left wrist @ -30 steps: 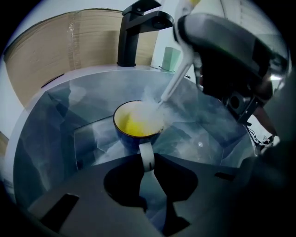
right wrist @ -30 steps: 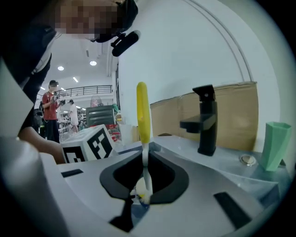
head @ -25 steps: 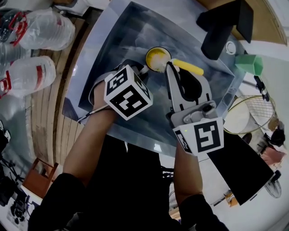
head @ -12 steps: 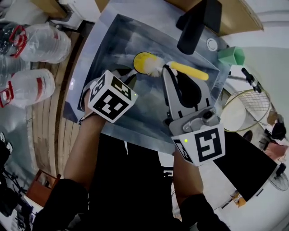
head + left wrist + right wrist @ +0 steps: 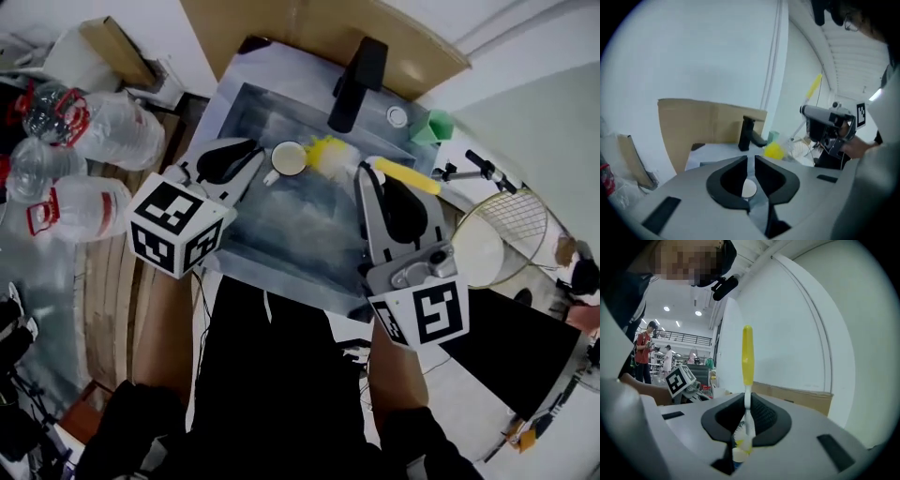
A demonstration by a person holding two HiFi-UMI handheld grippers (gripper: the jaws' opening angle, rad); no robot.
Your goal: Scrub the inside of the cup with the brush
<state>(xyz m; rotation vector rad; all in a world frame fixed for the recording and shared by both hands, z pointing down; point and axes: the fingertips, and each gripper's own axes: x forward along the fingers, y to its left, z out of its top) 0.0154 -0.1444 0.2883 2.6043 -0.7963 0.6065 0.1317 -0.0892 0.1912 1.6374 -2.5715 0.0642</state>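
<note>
At the left of the head view, your left claw (image 5: 750, 161) grips nothing. Its jaws have just been closing to a thin slit. Just past its tips, in the upper middle, the cup (image 5: 288, 157) apparently stands free in the sink (image 5: 309, 239). It is white, mouth up, with its handle toward the lower left. Right of it, your right claw (image 5: 746, 400) is clamped on the neck of the brush (image 5: 409, 176). The bristles sit beside the cup, not inside, so I judge no scrubbing is under way.

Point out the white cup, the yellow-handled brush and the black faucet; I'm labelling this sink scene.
white round cup (image 5: 288, 157), head view, its inside.
yellow-handled bristle brush (image 5: 405, 175), head view, its handle.
black metal faucet (image 5: 354, 84), head view, its spout.
</note>
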